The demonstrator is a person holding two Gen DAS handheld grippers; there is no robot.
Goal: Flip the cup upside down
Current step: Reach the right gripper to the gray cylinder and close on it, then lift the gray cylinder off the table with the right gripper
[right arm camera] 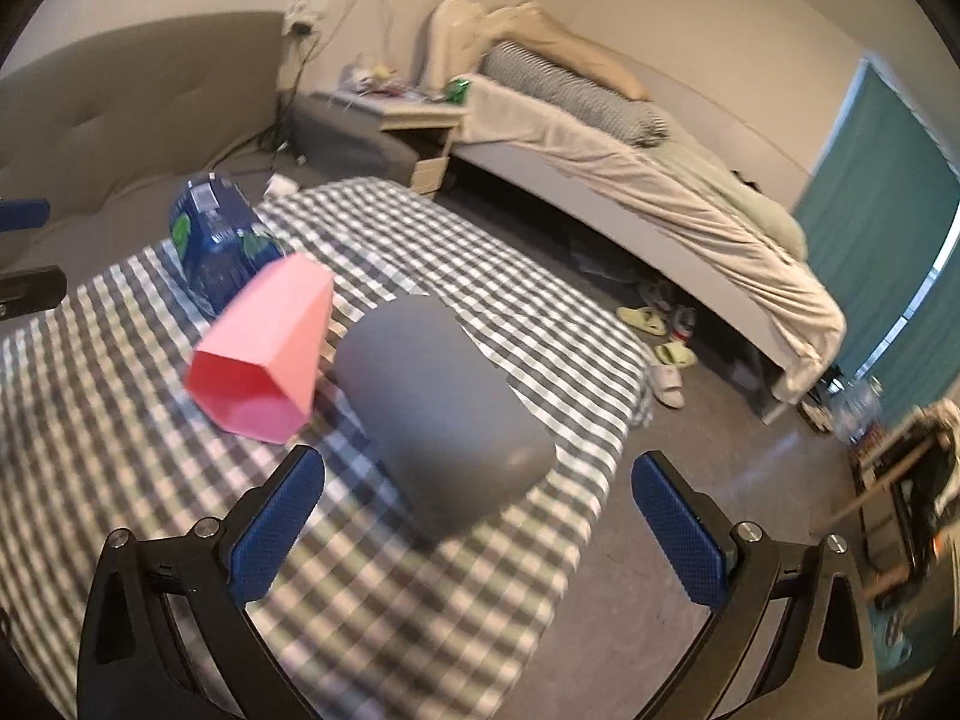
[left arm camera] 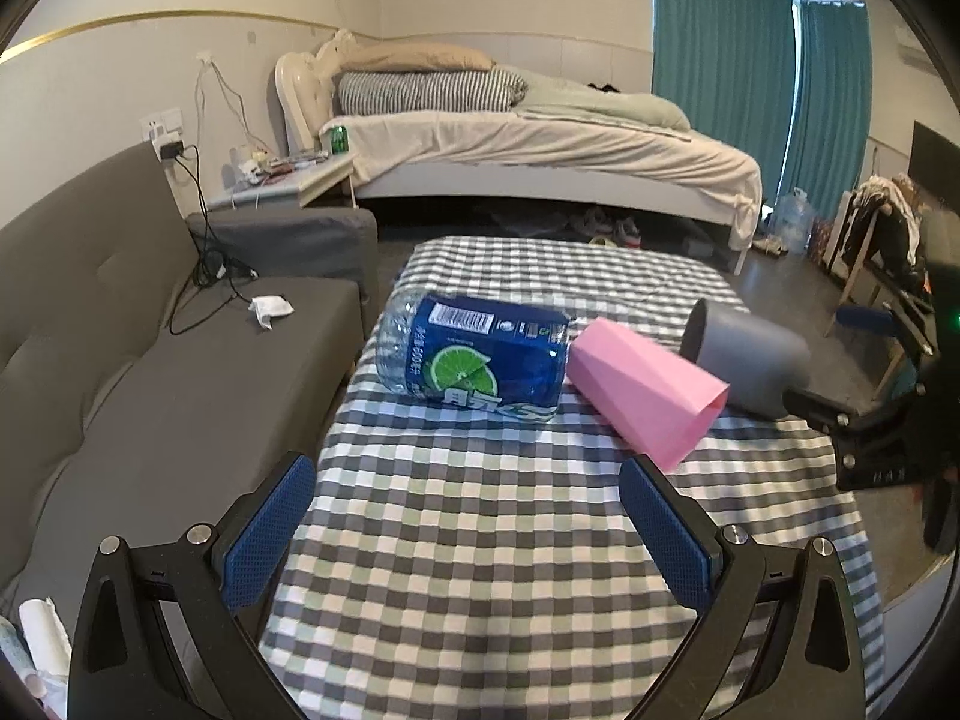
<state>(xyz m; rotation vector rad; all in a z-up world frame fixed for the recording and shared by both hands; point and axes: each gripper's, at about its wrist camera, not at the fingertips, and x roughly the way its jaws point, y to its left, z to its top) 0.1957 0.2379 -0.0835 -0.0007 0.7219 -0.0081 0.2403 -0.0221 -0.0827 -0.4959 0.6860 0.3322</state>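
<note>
A pink faceted cup (left arm camera: pixel 645 389) lies on its side on the checked tablecloth (left arm camera: pixel 480 540), its open mouth toward the camera in the right wrist view (right arm camera: pixel 264 348). A grey cup (left arm camera: pixel 744 357) lies on its side beside it, with its rounded base toward my right gripper (right arm camera: pixel 480 480), which is open and close behind it (right arm camera: pixel 444 414). My left gripper (left arm camera: pixel 468 480) is open and empty, above the cloth short of the pink cup. The right gripper's black body (left arm camera: pixel 870 438) shows at the right edge of the left wrist view.
A blue-labelled plastic bottle (left arm camera: pixel 480 354) lies on its side left of the pink cup. A grey sofa (left arm camera: pixel 150 360) runs along the table's left side. A bed (left arm camera: pixel 540 138), a bedside table (left arm camera: pixel 288 180) and teal curtains (left arm camera: pixel 750 78) are behind.
</note>
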